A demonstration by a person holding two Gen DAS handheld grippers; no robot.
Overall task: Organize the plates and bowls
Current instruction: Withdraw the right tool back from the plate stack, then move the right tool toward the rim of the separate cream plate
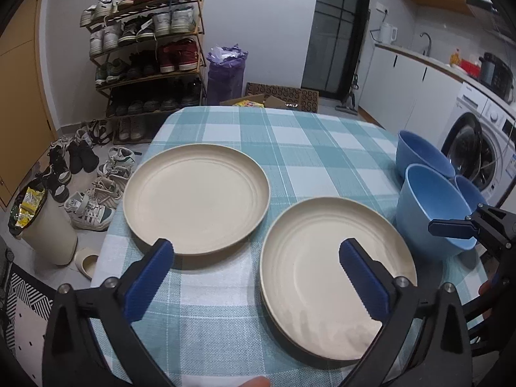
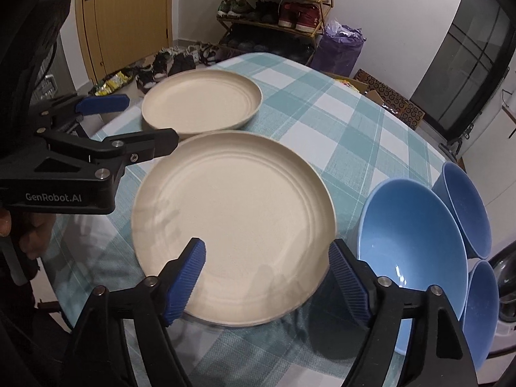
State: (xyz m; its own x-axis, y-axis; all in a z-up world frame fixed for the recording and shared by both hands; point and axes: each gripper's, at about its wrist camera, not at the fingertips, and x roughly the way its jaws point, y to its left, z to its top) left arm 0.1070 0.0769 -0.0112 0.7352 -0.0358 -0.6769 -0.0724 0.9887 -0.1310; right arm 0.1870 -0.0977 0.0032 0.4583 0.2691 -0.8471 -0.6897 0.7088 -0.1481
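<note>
Where checked tablecloth: plates, bowls.

Both views are lit evenly from overhead indoor light, fairly bright and slightly cool. Soft grey shadows fall on the near plate toward the table's near edge, and a darker one lies on the cloth under its near rim. A small white glint sits inside the nearest bowl. Fisheye distortion bends the door and shoe rack, and black vignetting fills every corner. The right wrist view is slightly blurred along the plate rims; the left wrist view is sharper.
</note>
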